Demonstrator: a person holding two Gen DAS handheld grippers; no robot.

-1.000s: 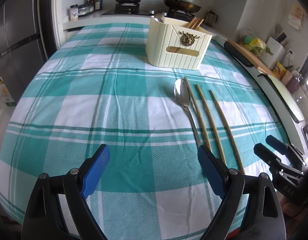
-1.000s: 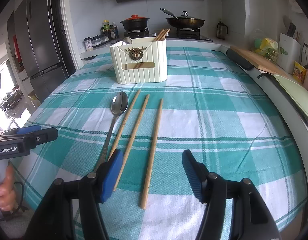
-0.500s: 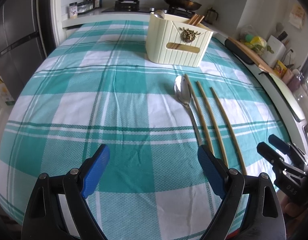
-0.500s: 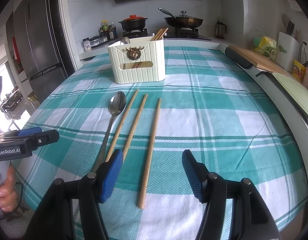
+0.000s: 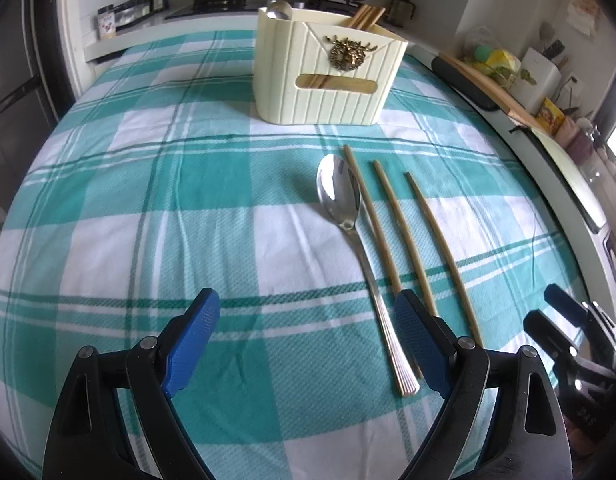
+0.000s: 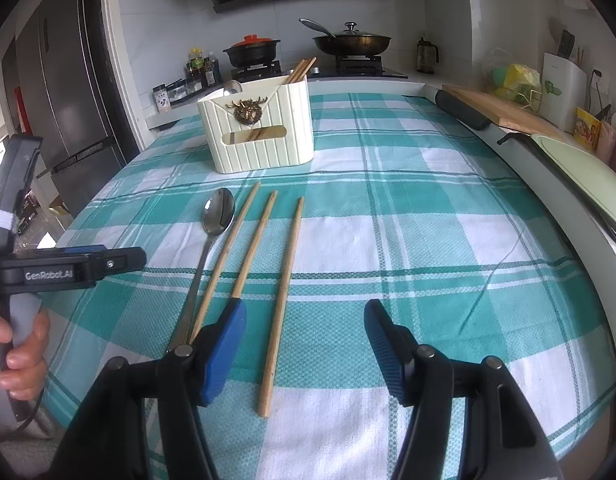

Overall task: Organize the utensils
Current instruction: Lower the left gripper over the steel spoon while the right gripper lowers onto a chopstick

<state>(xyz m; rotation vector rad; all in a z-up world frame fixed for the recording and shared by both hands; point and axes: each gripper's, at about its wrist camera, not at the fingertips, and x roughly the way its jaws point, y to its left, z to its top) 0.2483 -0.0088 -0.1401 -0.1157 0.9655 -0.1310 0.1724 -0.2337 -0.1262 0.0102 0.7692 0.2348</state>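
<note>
Utensils laid out before the holder
Both tools spread, gripping nothing: left tool over the spoon handle, right tool over a chopstick.

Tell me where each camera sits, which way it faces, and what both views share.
Left wrist: on the left gripper, angled down across the table at the spoon; its open jaws show.
Right wrist: on the right gripper, facing the chopsticks; open jaws, plus the hand.
Shared: spoon, chopsticks, cream holder, stove.
</note>
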